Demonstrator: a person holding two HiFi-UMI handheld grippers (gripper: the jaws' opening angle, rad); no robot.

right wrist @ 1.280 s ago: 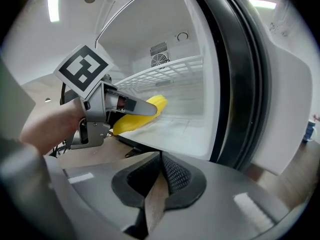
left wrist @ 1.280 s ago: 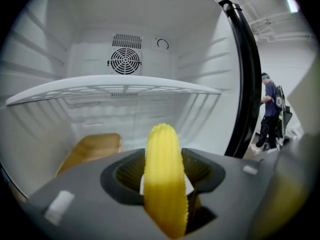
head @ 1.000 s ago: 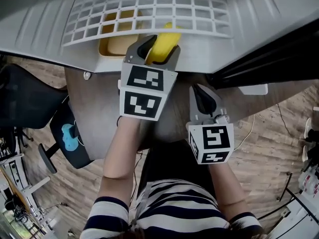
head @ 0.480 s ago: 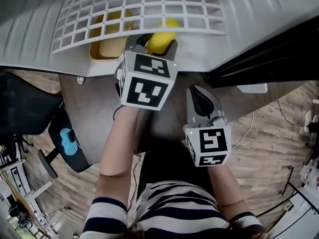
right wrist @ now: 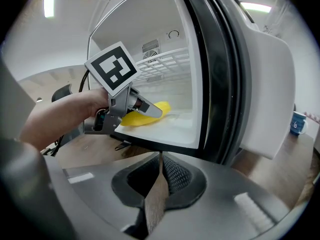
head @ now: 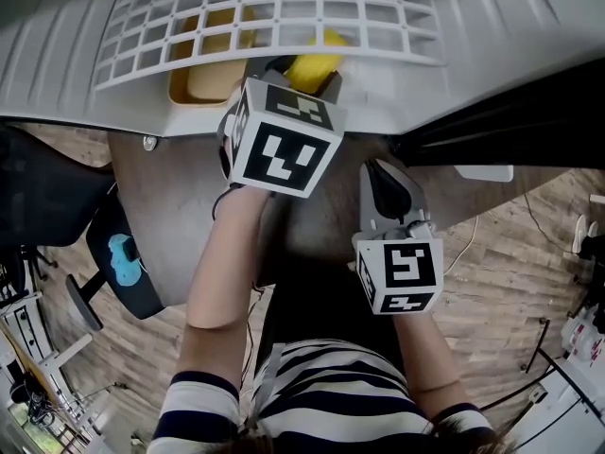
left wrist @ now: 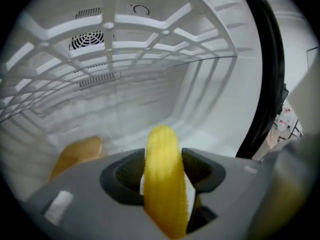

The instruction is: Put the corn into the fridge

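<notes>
The corn (head: 314, 65) is a yellow cob held in my left gripper (head: 295, 74), which is shut on it. The cob (left wrist: 165, 179) points ahead between the two dark pads, over the white floor of the open fridge (left wrist: 210, 119). From the right gripper view, the left gripper (right wrist: 134, 107) reaches into the fridge compartment under the wire shelf (right wrist: 162, 59), with the corn (right wrist: 150, 113) just above the floor. My right gripper (head: 388, 193) hangs outside, in front of the fridge, shut with nothing in it (right wrist: 159, 184).
A tan-yellow object (head: 203, 78) lies inside the fridge to the left of the corn (left wrist: 77, 154). The white wire shelf (head: 274, 17) spans above. The fridge door (right wrist: 260, 84) stands open at right, a blue mug (right wrist: 298, 125) beyond it. An office chair (head: 123, 263) stands at left.
My left gripper has pushed a little further in under the wire shelf with the corn, its marker cube tilting up. The right gripper has hardly moved.
</notes>
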